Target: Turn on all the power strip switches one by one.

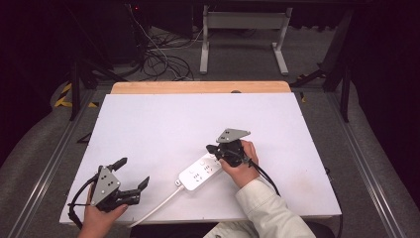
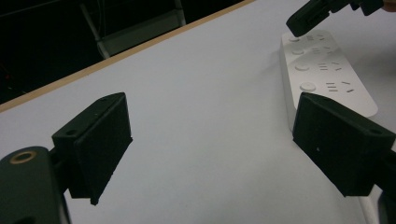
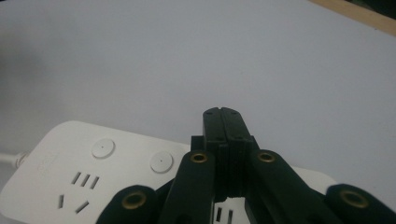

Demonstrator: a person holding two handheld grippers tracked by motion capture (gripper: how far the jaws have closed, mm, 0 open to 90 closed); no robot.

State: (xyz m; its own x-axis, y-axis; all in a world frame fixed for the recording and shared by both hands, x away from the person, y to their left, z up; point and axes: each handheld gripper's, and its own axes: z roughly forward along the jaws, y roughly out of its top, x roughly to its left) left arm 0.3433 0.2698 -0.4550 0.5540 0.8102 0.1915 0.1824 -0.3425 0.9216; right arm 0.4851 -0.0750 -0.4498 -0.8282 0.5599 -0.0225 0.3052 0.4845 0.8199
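- My right tongs [image 1: 212, 148], pressed together, hover over the power strip [image 1: 200, 173]; I press one button squarely, gently.
- My left tongs [image 1: 132, 174] rest apart on the counter [image 1: 163, 124].

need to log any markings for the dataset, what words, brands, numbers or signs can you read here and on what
No readable text anywhere.
power strip: bare round buttons and socket slots, plus a faint mark near its cord end in the right gripper view, too blurred to read.
left gripper and right gripper: no lettering on their grey plates or black jaws.
table: blank white surface.
yellow-and-black hazard tape on the floor: stripes, no words.
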